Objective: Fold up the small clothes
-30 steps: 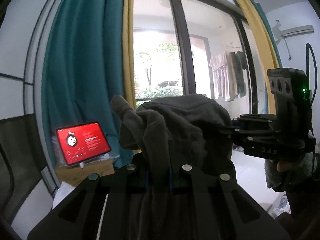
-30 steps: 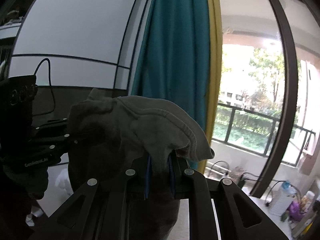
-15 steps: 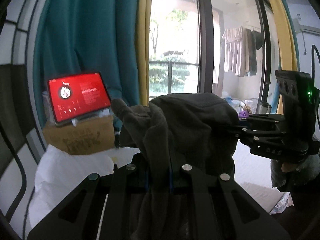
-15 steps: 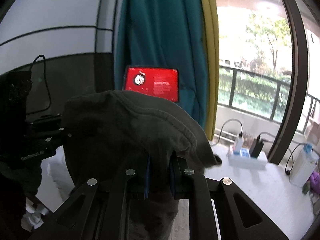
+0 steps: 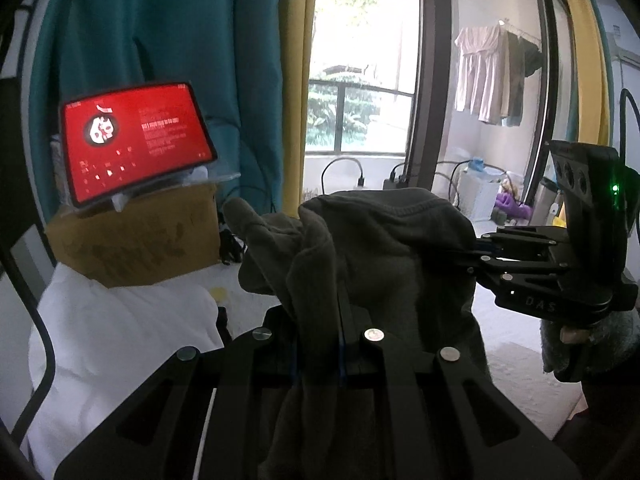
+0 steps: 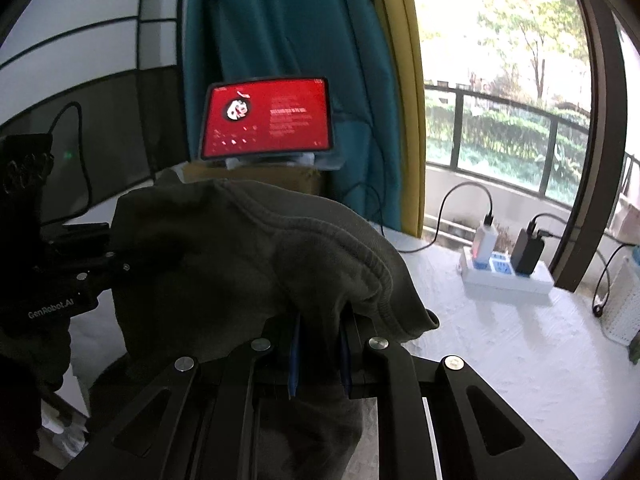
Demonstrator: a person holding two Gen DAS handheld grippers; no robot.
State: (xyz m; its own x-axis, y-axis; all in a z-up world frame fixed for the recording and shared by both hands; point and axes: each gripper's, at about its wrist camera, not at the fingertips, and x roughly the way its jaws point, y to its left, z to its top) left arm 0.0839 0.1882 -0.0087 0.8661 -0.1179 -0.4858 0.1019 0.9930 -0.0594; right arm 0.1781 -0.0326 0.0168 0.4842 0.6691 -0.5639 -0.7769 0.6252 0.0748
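"GenRobot.AI" in white on the side of the left tongs (image 6: 60,280), right wrist view. "DAS" faintly on the body of the right tongs (image 5: 472,246), left wrist view. Red tablet (image 6: 266,118) has text, too blurred to read.

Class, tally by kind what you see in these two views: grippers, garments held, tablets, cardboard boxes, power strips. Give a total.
Grippers: 2 (left, right)
Garment: 1
Tablet: 1
Box: 1
Power strip: 1
Total: 6
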